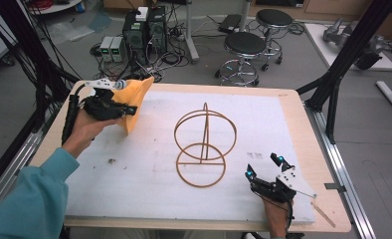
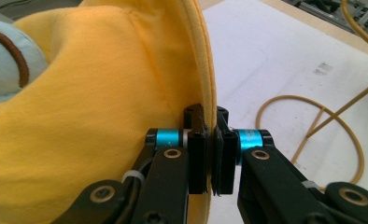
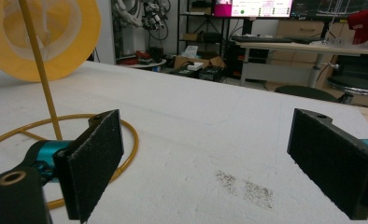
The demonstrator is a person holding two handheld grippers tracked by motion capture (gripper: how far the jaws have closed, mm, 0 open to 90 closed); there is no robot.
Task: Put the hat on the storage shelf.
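The hat [image 1: 134, 102] sits at the upper left of the high view, lifted off the white mat [image 1: 134, 184] by the left gripper [image 1: 127, 110]. In the left gripper view the two jaws are pressed together on the hat's brim [image 2: 209, 84], the stitched yellow edge pinched flat between the pads, with the crown [image 2: 79, 93] bulging off to the left of the frame and a pale blue patch [image 2: 7, 60] at the upper left corner.

The hat looks like soft cotton cloth: light, limp, and prone to fold or sag wherever it is not supported. It is not fragile and not slippery, so a firm pinch should hold. The brim, doubled and stitched, is probably the stiffest part and the best place to grip; the crown would likely just crumple.

Held this way, the hat stands on edge. In the high view its opening seems to face right, toward the wire stand [image 1: 204, 144] at centre frame, and the crown points left toward the hand. Its widest span, across the brim, runs roughly up and down the frame. The right gripper view shows the open underside of the hat at its upper left, behind the stand's upright rod [image 3: 39, 70].

The right gripper [image 1: 264, 167] rests low at the lower right of the high view, jaws spread wide and holding nothing, just right of the stand's base ring [image 3: 102, 140].
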